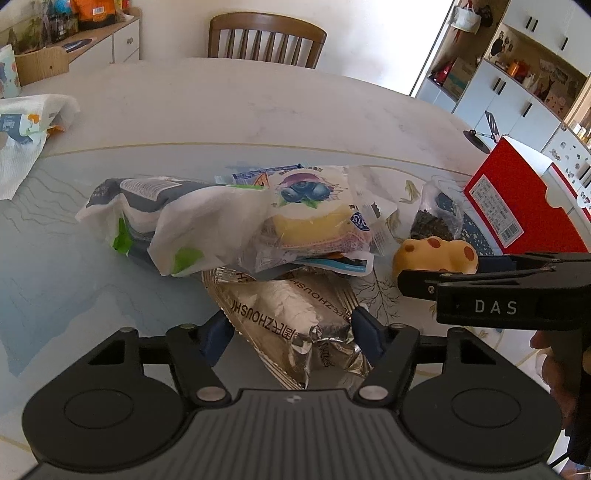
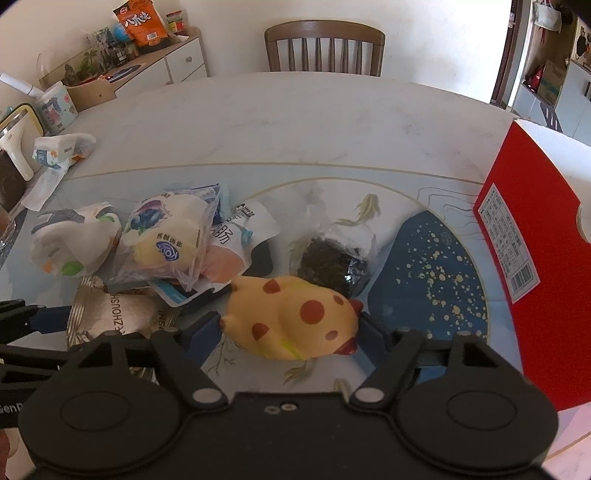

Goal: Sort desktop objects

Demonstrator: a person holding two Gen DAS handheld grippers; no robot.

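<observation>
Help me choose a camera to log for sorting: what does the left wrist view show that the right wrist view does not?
Only the left wrist view shows the right tool from the side, at the chicken toy, and the silver packet's full face. Only the right wrist view shows the orange snack bag on the sideboard and the toy's red beak. Both share the blueberry bread pack, the dark tea bag, the red box and the chair.

red box [image 2: 517, 236] cut by right edge, silver packet [image 1: 295, 325] partly under snack pile [image 1: 258, 221]
</observation>
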